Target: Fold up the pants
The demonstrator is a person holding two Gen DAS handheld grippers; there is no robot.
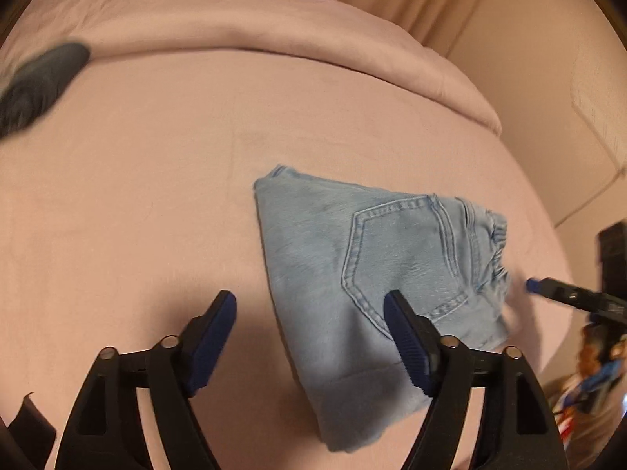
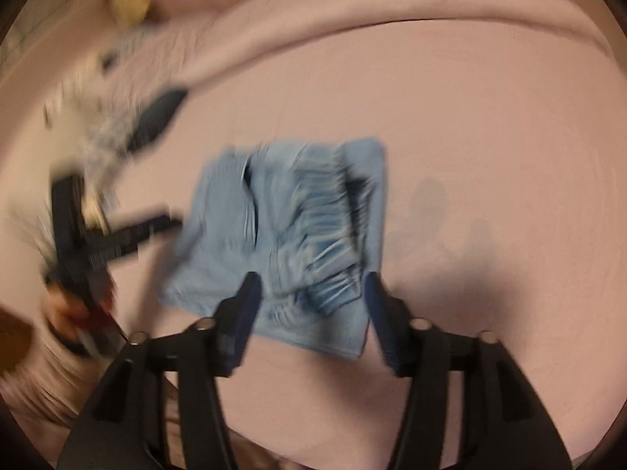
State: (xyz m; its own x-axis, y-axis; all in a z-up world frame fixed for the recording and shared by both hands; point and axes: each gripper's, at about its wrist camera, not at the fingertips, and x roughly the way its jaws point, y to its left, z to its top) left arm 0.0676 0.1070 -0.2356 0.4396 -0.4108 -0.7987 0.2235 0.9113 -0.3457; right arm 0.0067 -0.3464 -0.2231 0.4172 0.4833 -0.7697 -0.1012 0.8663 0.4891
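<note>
Light blue jeans (image 1: pixel 372 266) lie folded into a small packet on the pink bed sheet (image 1: pixel 137 196), back pocket up. My left gripper (image 1: pixel 309 305) hovers open at the packet's near left side, one fingertip over the sheet and the other over the denim. Nothing is pinched between them. In the blurred right wrist view the jeans (image 2: pixel 290 227) show their gathered elastic waistband. My right gripper (image 2: pixel 311 282) stands open above that near edge, pads apart from the cloth. Each gripper also shows in the other's view: the right gripper (image 1: pixel 548 290) and the left gripper (image 2: pixel 129 231).
A dark garment (image 1: pixel 39 82) lies at the far left of the bed, also seen as the dark garment (image 2: pixel 156 117). A rolled pink duvet (image 1: pixel 294 27) runs along the back. A blurred patterned cloth (image 2: pixel 90 125) lies at the left. The bed's edge (image 1: pixel 564 219) falls away at the right.
</note>
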